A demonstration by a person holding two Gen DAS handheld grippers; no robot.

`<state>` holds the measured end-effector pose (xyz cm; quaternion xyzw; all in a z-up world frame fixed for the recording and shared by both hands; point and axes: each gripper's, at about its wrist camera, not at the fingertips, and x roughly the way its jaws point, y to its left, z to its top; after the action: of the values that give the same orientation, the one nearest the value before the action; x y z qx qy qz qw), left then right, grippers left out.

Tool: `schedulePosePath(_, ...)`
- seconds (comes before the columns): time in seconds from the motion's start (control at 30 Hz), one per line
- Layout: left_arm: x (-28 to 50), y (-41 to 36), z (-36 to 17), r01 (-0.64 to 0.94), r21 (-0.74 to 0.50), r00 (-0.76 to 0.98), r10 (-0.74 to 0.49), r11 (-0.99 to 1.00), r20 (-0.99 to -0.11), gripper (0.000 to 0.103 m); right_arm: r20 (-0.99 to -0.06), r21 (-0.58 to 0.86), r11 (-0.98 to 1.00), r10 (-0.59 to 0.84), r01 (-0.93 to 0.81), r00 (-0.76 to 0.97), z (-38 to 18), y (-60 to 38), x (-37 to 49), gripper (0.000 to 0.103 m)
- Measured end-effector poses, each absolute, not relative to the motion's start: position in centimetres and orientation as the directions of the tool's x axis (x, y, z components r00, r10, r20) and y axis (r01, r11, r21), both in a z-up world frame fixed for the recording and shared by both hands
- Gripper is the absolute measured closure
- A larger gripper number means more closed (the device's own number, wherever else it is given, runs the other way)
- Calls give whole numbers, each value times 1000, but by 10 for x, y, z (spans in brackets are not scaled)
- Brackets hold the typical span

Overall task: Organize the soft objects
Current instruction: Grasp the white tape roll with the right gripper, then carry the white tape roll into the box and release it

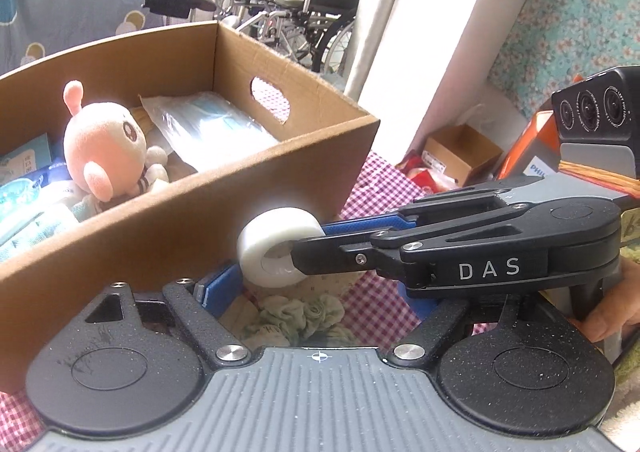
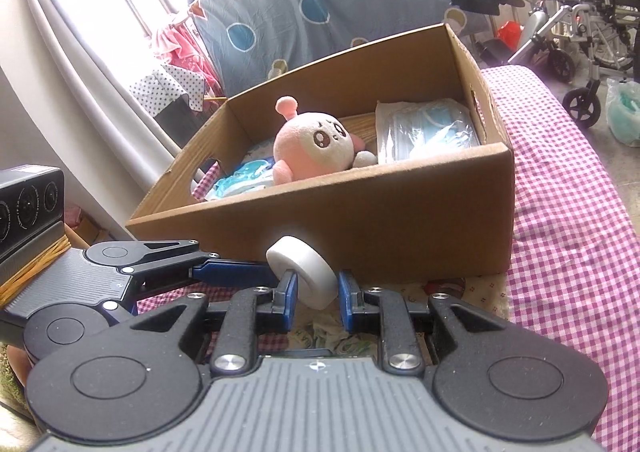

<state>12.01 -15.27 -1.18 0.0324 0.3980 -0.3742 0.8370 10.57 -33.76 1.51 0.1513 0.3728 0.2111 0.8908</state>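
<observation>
bed cover [image 2: 568, 211]: pink checked cloth, being used as the work surface; box and loose items are being kept on it.
box [image 2: 360, 236]: open cardboard box being used as the collecting bin, parked just ahead of both claws so drops are short.
plush toy [image 2: 316, 147]: pink and white, being kept inside the box, leaning mid-box; judged already sorted.
mask pack [image 2: 428, 129]: clear bag of blue masks, being stored flat in the box at the far right end beside the toy.
right claw [image 2: 316, 292]: narrow, being held closed on the tape roll, blue pads pressing its two flat faces so the round edge cannot roll out.
left claw [image 1: 320, 292]: being held wide, nothing gripped; likely kept clear below the roll while the other claw is carrying.
tape roll [image 1: 280, 248]: white, being held off the cloth, just in front of the box's near wall, below the rim; judged not yet in the box.
crumpled cloth [image 1: 300, 316]: pale green, being left on the cover under the claws; probably next.
</observation>
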Motion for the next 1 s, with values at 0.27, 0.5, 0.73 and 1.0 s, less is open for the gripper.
schedulePosePath(0.27,104,-140,39,680,-208,483,-642,703,-595,16,-527,413,853,510,-320,680,71,-332,107,79)
schedulePosePath(0.5,131,-146,72,678,-155,542,-631,719,-556,16,-543,454,823,560,-342,626,96,-337,165,79)
schedulePosePath(0.73,186,-160,61,637,-165,528,-583,753,-618,16,-647,546,797,596,-257,475,67,-345,246,79)
schedulePosePath(1.0,245,-167,24,576,-261,419,-554,775,-719,17,-752,606,790,607,-93,257,2,-350,318,80)
